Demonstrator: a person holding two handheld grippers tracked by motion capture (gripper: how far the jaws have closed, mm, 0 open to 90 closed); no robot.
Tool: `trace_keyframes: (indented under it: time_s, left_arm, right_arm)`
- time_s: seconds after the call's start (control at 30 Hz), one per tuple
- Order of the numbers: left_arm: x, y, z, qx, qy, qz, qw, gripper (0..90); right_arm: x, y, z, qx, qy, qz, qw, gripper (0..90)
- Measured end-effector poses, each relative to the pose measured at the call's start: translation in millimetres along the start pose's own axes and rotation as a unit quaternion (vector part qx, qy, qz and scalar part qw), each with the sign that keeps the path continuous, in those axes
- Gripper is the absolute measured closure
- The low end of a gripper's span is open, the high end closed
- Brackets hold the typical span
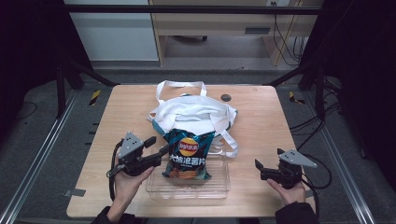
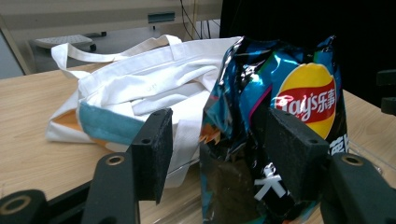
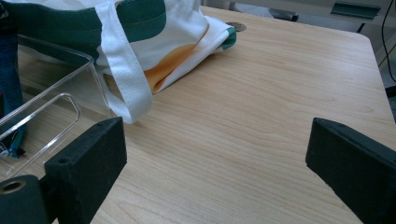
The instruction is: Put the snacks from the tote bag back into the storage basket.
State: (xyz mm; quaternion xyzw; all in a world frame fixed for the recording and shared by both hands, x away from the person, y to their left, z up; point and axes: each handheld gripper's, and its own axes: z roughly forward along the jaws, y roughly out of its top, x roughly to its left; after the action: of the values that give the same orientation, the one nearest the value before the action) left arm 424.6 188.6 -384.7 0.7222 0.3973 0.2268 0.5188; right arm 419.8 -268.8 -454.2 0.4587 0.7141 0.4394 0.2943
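Observation:
A blue Lay's chip bag (image 1: 189, 154) (image 2: 299, 93) stands tilted in a clear plastic tray (image 1: 187, 192), leaning back toward a white tote bag (image 1: 191, 112) (image 2: 140, 84). My left gripper (image 1: 157, 145) (image 2: 223, 149) is at the bag's left edge, jaws open. The bag's near edge lies between them and the left pad (image 2: 152, 149) stands clear of it. My right gripper (image 1: 268, 161) (image 3: 219, 163) rests open over bare wood to the right of the tray, with nothing between its fingers.
The tote's white straps (image 3: 123, 70) trail over the tray's corner (image 3: 46, 84). A dark round grommet (image 1: 226, 97) sits in the wooden table (image 1: 261, 121) behind the tote. Bare wood lies to the right and far left. Black frame posts flank the table.

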Motion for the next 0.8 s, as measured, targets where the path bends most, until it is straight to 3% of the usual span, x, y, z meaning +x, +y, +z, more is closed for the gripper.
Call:
trace_keyframes:
  time_s: [0.47,0.8]
  left_arm:
    - [15.6,-15.5,-9.8,-0.014,0.02,0.005,0.9997,40.2]
    - [32.8,-37.0,-17.4,0.005,0.05,0.001,0.9987,39.6]
  right_arm:
    - [-0.9,-0.2,-0.7,0.001,-0.005,-0.001,1.0,5.5]
    - [-0.9,0.0,-0.7,0.001,-0.004,-0.003,1.0,5.5]
